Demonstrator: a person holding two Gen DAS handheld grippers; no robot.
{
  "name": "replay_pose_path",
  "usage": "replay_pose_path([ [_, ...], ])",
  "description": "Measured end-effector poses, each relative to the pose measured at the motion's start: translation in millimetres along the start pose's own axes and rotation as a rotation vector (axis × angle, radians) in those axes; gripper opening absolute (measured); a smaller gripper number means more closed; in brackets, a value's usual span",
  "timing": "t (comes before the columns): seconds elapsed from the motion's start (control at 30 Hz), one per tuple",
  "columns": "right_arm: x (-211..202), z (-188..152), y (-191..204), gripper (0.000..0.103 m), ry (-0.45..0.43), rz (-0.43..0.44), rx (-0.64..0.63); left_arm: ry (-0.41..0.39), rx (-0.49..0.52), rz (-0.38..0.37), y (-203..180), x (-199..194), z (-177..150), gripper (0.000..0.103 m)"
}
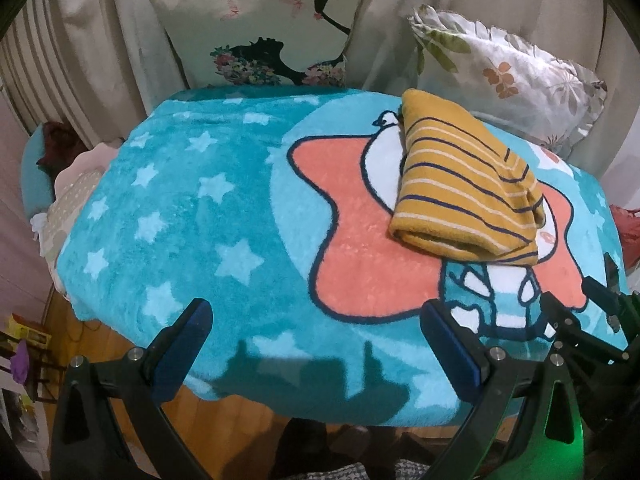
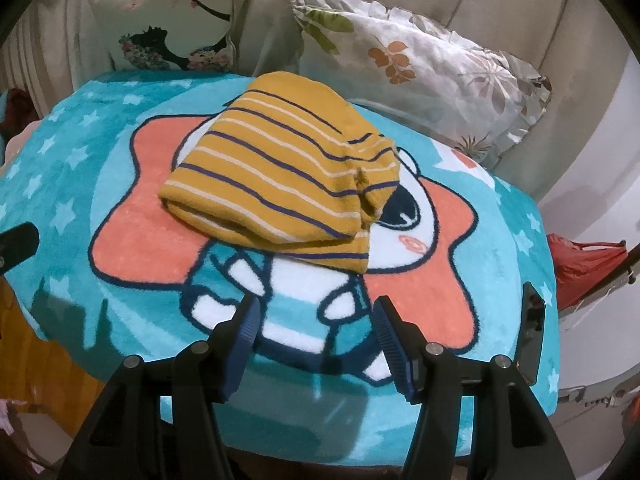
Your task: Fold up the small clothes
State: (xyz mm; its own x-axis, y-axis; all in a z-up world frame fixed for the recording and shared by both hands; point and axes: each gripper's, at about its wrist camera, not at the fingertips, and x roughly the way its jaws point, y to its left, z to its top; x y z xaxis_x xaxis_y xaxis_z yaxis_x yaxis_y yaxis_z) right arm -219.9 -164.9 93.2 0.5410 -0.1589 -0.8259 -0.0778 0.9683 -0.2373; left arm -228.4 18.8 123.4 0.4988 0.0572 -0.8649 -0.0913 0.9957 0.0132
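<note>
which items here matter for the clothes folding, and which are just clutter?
Job:
- yellow striped garment, lying folded on the blanket
- teal cartoon blanket, the folding surface
- left gripper, open, empty
- right gripper, open, empty

Lying about:
- silhouette-print cushion
- leaf-print pillow
- red bag at the right
- beige curtain behind

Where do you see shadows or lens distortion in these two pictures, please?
Left wrist view: the left claw throws a dark shadow on the blanket near its front edge; fisheye bows the blanket's edges, corners are black. Right wrist view: a fainter shadow at lower left; the striped garment looks sharp.
</note>
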Motion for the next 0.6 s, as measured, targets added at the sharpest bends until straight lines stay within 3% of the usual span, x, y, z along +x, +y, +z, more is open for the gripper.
replay_pose_path([
  [0.6, 3.8, -6.1, -19.5, 0.064, 0.010, -0.019, 0.032, 0.025, 0.049, -0.008, -22.8, 7.9, -2.0, 0.103],
])
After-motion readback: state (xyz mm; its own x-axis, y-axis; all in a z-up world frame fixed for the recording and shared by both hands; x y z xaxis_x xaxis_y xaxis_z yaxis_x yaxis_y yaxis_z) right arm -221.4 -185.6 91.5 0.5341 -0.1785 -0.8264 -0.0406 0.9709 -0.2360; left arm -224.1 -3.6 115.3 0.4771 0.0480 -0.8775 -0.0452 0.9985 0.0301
